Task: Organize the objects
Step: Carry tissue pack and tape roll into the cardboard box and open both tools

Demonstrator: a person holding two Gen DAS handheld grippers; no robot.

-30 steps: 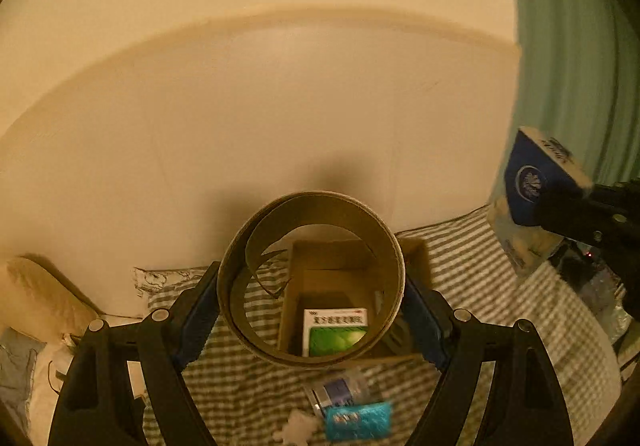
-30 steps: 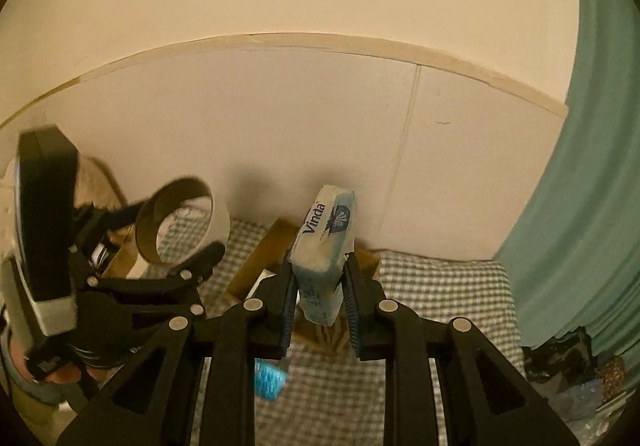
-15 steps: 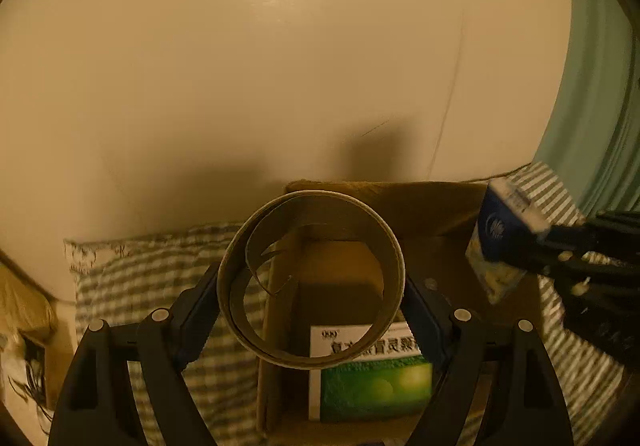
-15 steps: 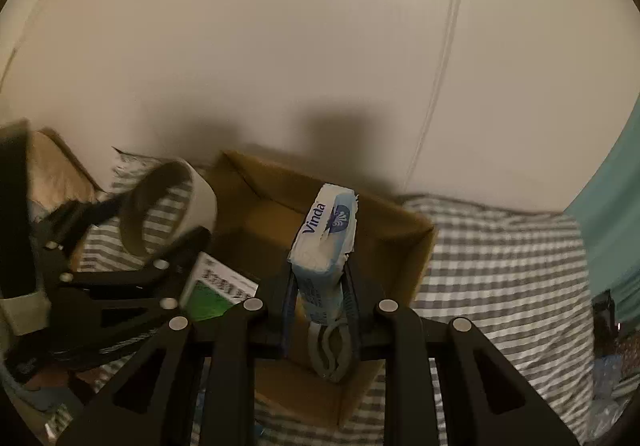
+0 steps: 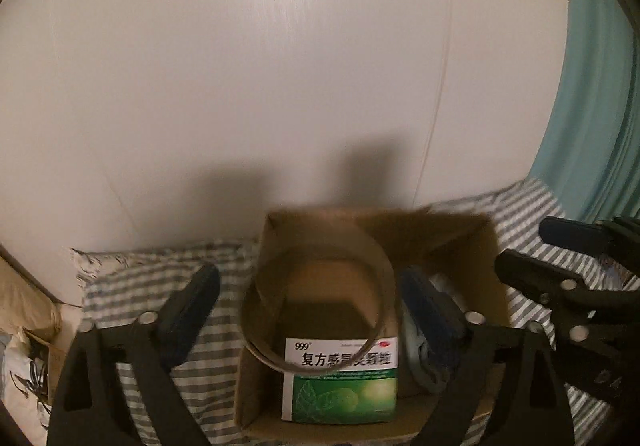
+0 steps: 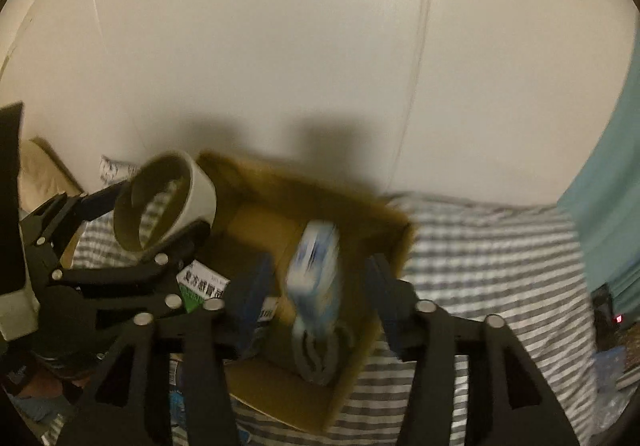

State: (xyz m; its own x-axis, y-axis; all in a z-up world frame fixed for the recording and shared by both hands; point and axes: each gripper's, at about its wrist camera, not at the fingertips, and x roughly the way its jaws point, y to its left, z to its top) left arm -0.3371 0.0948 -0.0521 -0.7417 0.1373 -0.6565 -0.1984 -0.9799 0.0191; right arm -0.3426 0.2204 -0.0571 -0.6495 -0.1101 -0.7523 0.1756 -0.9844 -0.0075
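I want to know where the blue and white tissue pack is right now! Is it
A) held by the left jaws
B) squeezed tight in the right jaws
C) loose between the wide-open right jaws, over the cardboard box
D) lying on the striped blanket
C: the tissue pack is blurred and touches neither side of the right gripper, whose jaws stand wide apart above the cardboard box.

Ahead of you stands a white panelled wall (image 5: 280,66); a teal curtain (image 5: 592,86) hangs to your right, a striped bedsheet (image 6: 500,246) spreads below.
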